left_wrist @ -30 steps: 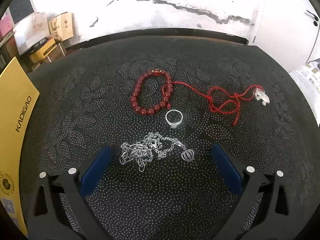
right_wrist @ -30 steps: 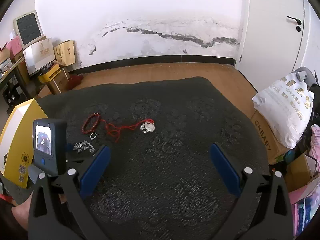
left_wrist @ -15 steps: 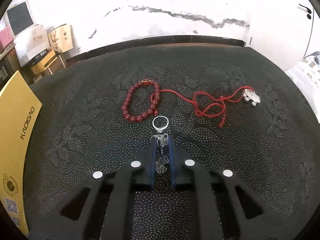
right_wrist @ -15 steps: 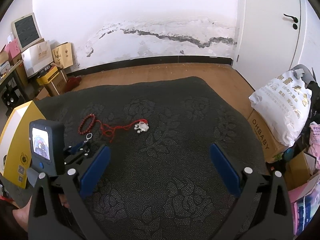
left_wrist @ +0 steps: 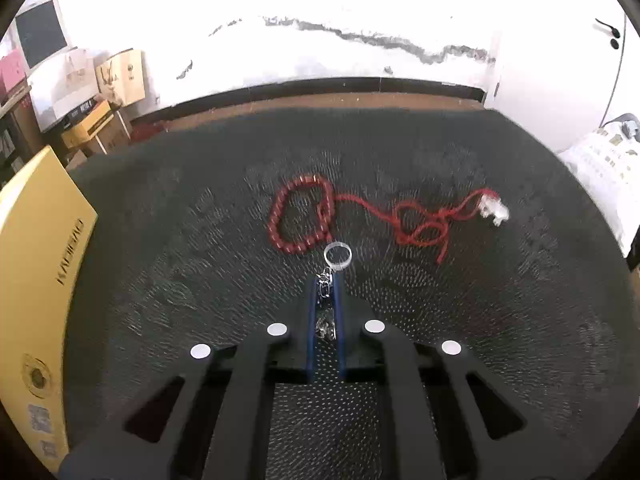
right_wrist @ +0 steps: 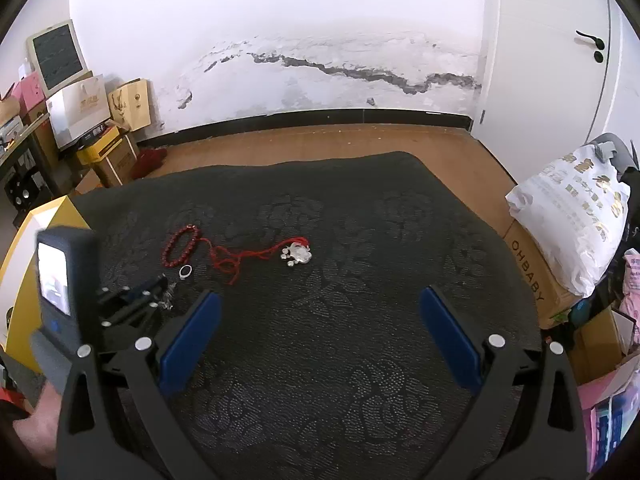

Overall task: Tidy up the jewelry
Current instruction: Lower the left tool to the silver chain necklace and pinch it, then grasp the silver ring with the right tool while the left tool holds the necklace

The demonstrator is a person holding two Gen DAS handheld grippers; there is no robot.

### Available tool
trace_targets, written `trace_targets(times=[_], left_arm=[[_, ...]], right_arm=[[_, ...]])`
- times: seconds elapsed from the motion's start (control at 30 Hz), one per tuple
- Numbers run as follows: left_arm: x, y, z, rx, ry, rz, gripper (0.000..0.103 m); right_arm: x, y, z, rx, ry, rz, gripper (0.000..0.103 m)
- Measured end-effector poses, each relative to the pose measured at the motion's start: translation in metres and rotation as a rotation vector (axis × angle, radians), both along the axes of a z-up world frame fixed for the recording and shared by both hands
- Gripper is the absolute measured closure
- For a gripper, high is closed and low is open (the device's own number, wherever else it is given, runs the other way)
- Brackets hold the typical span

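Note:
My left gripper [left_wrist: 325, 280] is shut on a silver chain [left_wrist: 325, 289], which bunches between the blue pads just above the dark floral cloth [left_wrist: 160, 264]. A silver ring [left_wrist: 338, 256] lies right in front of its tips. A red bead bracelet [left_wrist: 300, 216] lies beyond it, and a red cord [left_wrist: 420, 224] runs right to a silver pendant [left_wrist: 494, 208]. In the right wrist view my right gripper [right_wrist: 320, 320] is open and empty over the cloth, with the left gripper [right_wrist: 160, 286], bracelet [right_wrist: 180, 246], ring [right_wrist: 185, 270] and pendant [right_wrist: 298, 256] to its front left.
A yellow box [left_wrist: 36, 280] stands at the cloth's left edge. Cardboard boxes [right_wrist: 104, 128] and a monitor [right_wrist: 56, 56] are against the wall at far left. A white sack [right_wrist: 576, 216] on a carton sits off the right edge.
My left gripper closed from wide open onto the silver chain and has lifted slightly, so the view now looks further across the cloth. The right gripper stayed open and barely moved.

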State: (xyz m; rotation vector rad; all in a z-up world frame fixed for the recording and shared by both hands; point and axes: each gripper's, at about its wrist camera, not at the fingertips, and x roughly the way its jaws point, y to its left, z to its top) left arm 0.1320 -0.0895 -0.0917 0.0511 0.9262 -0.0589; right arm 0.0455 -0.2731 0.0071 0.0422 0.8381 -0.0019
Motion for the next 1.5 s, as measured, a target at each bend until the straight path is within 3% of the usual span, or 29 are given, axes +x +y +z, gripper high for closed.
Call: trace_targets(times=[0.27,0.43,0.67,0.8,0.97,1.03,1.1,1.33,1.4,1.5], left_arm=[[-0.014,0.046,0.053,-0.043,-0.018,0.006,0.095],[-0.031,0.082,0.078,-0.061,-0.031,0.012,0.095],[-0.036,0.110,0.081,-0.078,-0.021,0.031,0.095],[-0.038,0.125,0.074,-0.093,0.009,0.036,0.095],[-0.040,0.144,0.073,-0.103,0.015,0.053,0.095],[-0.041,0.149,0.073,-0.105,0.017,0.054,0.095],[-0.043,0.153,0.073,-0.112,0.018,0.049,0.095],[-0.051,0.163,0.075,-0.108,0.012,0.041,0.095],[-0.052,0.168,0.076,-0.109,0.009,0.044,0.095],[-0.053,0.171,0.078,-0.107,0.007,0.051,0.095]], right_arm=[[0.006,0.011,-0.006,-0.019,0.012,0.031,0.007],[0.015,0.020,-0.026,-0.014,0.055,0.061,0.007],[0.032,0.083,-0.083,0.017,0.181,0.191,0.007],[0.044,0.129,-0.109,-0.073,0.169,0.264,0.007],[0.065,0.152,-0.127,-0.051,0.135,0.276,0.006],[0.076,0.156,-0.126,-0.042,0.125,0.263,0.012],[0.085,0.159,-0.123,-0.039,0.110,0.266,0.032],[0.100,0.168,-0.120,-0.043,0.111,0.281,0.066],[0.098,0.172,-0.120,-0.050,0.108,0.299,0.084],[0.099,0.180,-0.120,-0.068,0.114,0.293,0.084]])
